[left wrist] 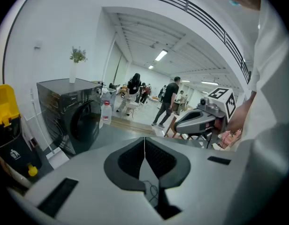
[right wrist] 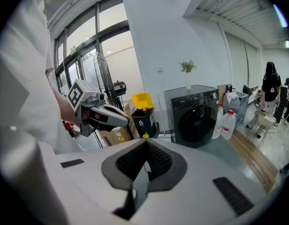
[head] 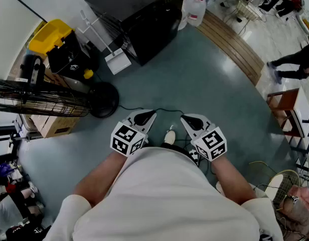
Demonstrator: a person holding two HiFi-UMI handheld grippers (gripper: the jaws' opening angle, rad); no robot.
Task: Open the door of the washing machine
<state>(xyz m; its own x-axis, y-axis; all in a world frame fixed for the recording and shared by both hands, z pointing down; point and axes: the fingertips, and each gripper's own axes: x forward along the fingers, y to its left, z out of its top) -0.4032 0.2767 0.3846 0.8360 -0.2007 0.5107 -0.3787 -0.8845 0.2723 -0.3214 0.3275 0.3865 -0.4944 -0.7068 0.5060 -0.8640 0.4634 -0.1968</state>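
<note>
Two grippers sit side by side, the left gripper (head: 150, 114) and right gripper (head: 185, 118) each with jaws pressed together on nothing. One black washing machine (head: 139, 14) stands well ahead of them, its door (right wrist: 197, 121) closed.

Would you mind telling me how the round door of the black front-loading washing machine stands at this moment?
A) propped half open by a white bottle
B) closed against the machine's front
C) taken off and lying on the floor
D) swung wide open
B: in the right gripper view the round door sits flush in the front of the black front-loading washing machine, with no gap showing around it.
</note>
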